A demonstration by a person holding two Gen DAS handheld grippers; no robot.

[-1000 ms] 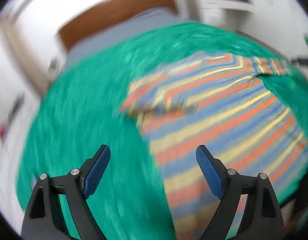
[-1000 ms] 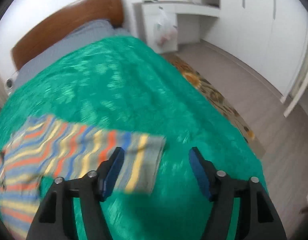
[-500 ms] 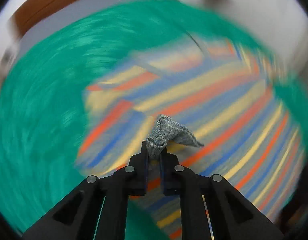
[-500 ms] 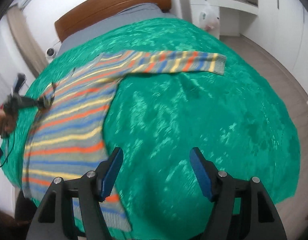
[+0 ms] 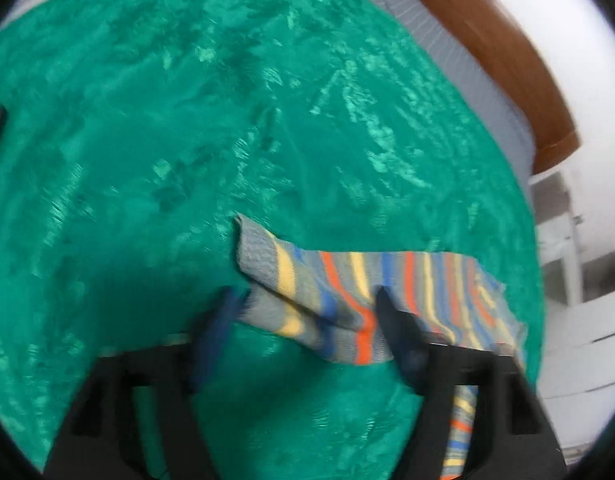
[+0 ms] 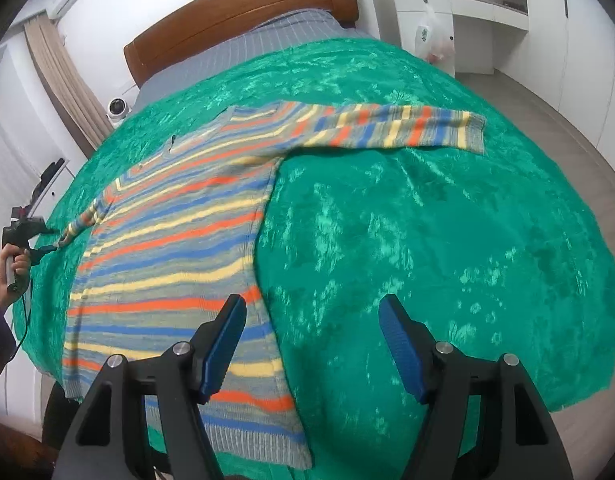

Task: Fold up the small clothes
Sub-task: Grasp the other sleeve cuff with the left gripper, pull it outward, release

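On the bed: we've got a green blanket (image 6: 447, 240) spread over it, with a striped sweater (image 6: 179, 240) lying flat on top, filling the left half of the right wrist frame.
Sweater body: hem at the bottom of that frame, neck toward the upper middle, stripes in grey, blue, orange and yellow.
Right-side sleeve: stretched out flat to the upper right of the frame, cuff (image 6: 475, 132) lying on the blanket.
Other sleeve: runs off to the left edge of the frame, where we can see the left tool (image 6: 47, 240) at its end, held in a hand (image 6: 11, 276).
Left tool up close: in the left wrist frame its fingers (image 5: 215, 336) are blurred and the jaws are opening. That sleeve cuff (image 5: 259, 256) sits between and just above them at lower middle; we don't see the pads pressing on it.
Sleeve there: a bit twisted and folded over itself, trailing off to the right of the frame.
Right tool (image 6: 311, 344): jaws wide apart, nothing between them. It hovers over the sweater's side edge and the bare blanket at the bottom of its frame.
Background: wooden headboard (image 6: 243, 12) at the top, white cabinets (image 6: 447, 20) upper right, a curtain (image 6: 63, 76) upper left.
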